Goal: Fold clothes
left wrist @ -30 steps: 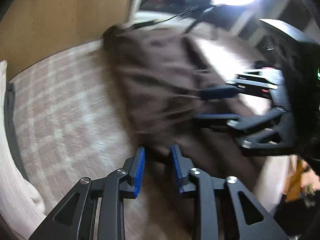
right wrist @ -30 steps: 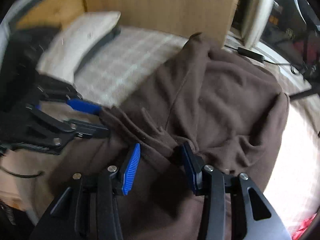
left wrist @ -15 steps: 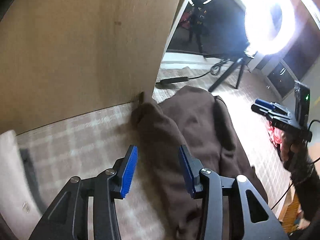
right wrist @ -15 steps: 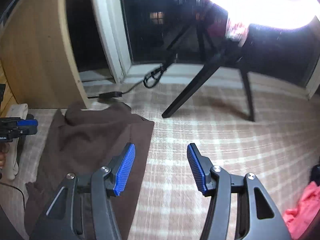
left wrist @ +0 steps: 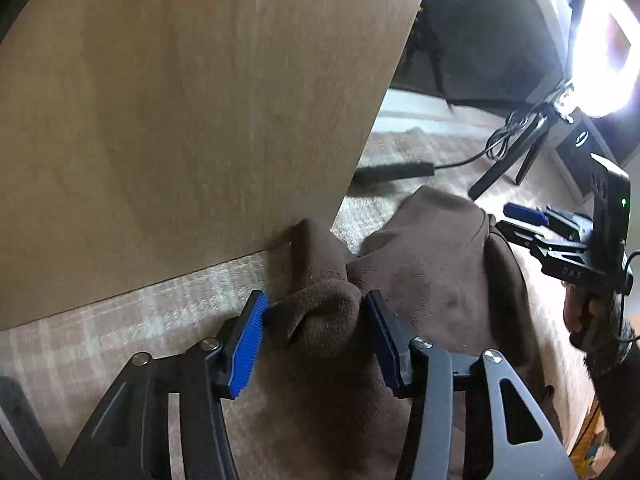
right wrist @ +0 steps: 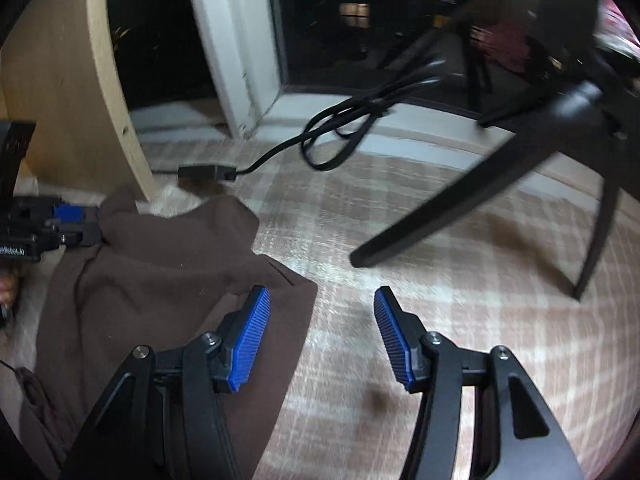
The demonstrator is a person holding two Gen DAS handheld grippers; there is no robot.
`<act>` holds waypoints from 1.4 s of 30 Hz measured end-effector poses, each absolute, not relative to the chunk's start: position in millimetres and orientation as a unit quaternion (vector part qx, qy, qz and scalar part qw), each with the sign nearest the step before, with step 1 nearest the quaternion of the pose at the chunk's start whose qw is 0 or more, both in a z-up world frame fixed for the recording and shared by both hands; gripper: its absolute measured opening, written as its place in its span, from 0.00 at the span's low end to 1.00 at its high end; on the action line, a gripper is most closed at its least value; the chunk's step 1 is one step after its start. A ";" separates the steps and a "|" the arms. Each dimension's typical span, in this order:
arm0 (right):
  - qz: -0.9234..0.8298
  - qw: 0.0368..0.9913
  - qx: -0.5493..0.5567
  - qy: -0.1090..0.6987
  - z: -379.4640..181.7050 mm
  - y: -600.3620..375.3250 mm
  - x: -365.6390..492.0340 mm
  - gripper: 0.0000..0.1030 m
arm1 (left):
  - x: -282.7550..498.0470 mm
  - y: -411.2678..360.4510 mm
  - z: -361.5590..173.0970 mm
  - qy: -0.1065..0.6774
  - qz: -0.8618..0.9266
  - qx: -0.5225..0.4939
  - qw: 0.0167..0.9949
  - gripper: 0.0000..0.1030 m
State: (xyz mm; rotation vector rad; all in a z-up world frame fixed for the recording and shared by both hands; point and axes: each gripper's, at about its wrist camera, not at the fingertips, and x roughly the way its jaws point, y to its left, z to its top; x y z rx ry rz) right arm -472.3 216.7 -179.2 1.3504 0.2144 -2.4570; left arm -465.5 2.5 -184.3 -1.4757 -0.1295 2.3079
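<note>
A brown fleece garment [left wrist: 432,276] lies on a beige checked rug [right wrist: 460,280]. In the left wrist view my left gripper [left wrist: 316,340] is open, its blue pads on either side of a bunched end of the garment beside the wooden panel. In the right wrist view my right gripper [right wrist: 322,338] is open and empty, with its left pad over the garment's right corner [right wrist: 288,300] and its right pad over bare rug. The right gripper also shows in the left wrist view [left wrist: 532,220] at the garment's far edge. The left gripper also shows in the right wrist view [right wrist: 76,224].
A wooden panel [left wrist: 180,120] stands upright right behind the garment. A black cable and plug [right wrist: 208,172] lie on the rug near a window frame. Black tripod legs [right wrist: 500,184] stand to the right, under a bright ring light [left wrist: 604,40].
Both grippers let go of the garment's near part and moved to its far end. The left now straddles a bunched end by the panel; the right hovers at the right corner.
</note>
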 end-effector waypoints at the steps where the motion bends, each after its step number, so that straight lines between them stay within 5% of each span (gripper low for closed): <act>1: -0.859 0.169 0.477 0.079 -182.6 215.3 -473.8 0.52 | -467.2 3.7 -186.5 -0.042 0.823 -0.530 0.200 0.48; 7: -0.858 0.193 0.475 0.039 -188.6 224.8 -478.7 0.51 | -470.7 14.4 -189.4 0.005 0.829 -0.521 0.204 0.39; 10: -0.846 0.234 0.478 0.008 -186.9 226.9 -474.8 0.10 | -468.0 17.2 -185.3 0.011 0.828 -0.516 0.219 0.21; 22: -0.885 0.259 0.385 -0.017 -80.6 251.5 -405.9 0.09 | -410.2 -2.5 -94.7 0.011 0.856 -0.433 0.282 0.15; 32: -0.901 0.263 0.342 -0.056 -37.1 270.9 -258.3 0.08 | -289.1 -11.4 -23.1 0.068 0.870 -0.357 0.332 0.15; 42: -0.828 0.212 0.519 -0.017 -149.5 264.4 -142.1 0.10 | -135.2 -12.5 -94.1 0.078 0.819 -0.429 0.374 0.19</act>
